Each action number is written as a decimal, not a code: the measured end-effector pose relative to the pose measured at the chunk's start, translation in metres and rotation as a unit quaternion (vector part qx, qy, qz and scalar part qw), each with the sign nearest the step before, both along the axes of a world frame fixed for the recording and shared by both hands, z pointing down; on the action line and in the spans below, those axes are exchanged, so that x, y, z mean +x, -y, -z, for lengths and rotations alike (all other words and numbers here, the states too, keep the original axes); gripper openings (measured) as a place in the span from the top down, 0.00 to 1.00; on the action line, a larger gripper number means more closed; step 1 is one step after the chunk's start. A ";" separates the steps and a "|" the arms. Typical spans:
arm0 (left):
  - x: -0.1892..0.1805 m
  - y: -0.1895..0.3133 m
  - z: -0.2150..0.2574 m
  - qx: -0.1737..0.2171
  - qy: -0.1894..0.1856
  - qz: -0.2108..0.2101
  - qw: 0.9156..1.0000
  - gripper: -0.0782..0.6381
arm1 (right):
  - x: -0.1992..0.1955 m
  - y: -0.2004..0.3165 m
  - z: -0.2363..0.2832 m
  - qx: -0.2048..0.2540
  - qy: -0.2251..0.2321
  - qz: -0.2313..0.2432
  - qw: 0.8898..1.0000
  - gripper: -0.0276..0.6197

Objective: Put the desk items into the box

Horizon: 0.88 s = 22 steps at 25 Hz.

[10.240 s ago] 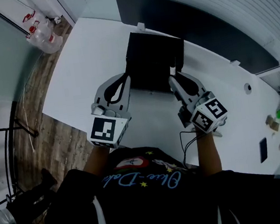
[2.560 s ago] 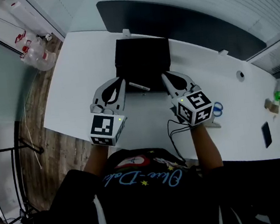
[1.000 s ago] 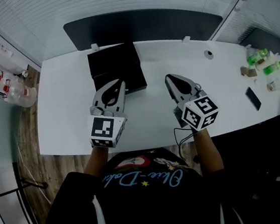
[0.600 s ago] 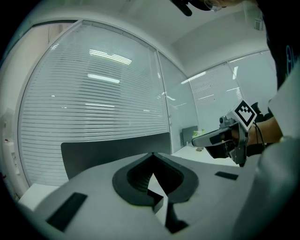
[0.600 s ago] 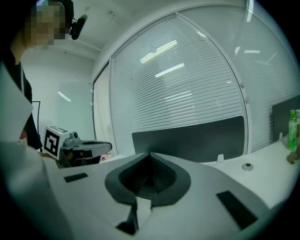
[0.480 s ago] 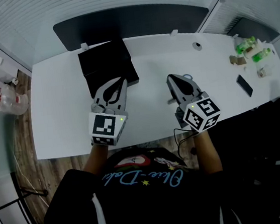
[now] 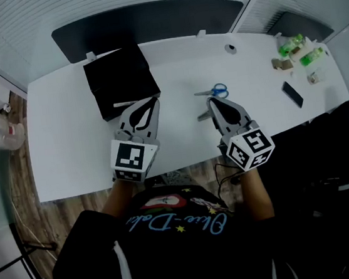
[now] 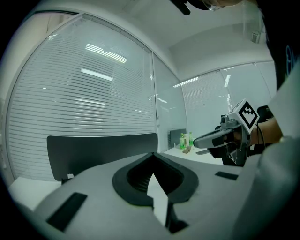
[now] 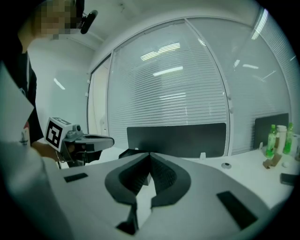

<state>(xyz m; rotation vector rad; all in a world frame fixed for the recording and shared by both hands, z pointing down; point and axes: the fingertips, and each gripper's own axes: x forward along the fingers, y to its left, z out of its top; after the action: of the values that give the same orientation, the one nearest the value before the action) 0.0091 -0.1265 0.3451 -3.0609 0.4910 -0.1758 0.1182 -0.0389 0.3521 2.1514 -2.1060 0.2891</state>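
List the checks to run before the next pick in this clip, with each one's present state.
1. The left hand-held gripper is free: ok, jaws together, nothing between them.
2. The right hand-held gripper is free: ok, jaws together on nothing; they would need opening first.
3. The scissors are accessible: ok, lying flat on the desk just beyond the right one's tip.
4. The box is in view: ok, ahead of the left one.
5. The box is open to receive: cannot tell, it shows only as a dark shape.

Left tool (image 7: 150, 101) and right tool (image 7: 211, 101) point forward side by side, jaws together.
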 end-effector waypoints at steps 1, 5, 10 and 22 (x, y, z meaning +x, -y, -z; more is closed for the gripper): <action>0.001 -0.003 -0.001 -0.003 -0.001 -0.003 1.000 0.88 | -0.002 -0.003 -0.001 0.002 0.002 0.000 1.000 0.95; 0.002 -0.013 -0.005 0.000 0.007 -0.017 1.000 0.88 | -0.014 -0.017 -0.005 0.002 -0.009 0.001 1.000 0.94; 0.003 -0.022 -0.009 -0.001 0.009 -0.032 0.999 0.88 | -0.023 -0.030 -0.011 0.006 0.015 -0.003 1.000 0.94; 0.001 -0.021 -0.009 0.003 0.009 -0.023 1.000 0.88 | -0.022 -0.031 -0.012 0.011 0.027 0.004 1.000 0.94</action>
<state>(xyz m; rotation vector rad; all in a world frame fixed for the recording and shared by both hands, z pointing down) 0.0101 -0.1051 0.3538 -3.0585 0.4182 -0.1985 0.0960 -0.0079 0.3643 2.1716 -2.1554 0.3279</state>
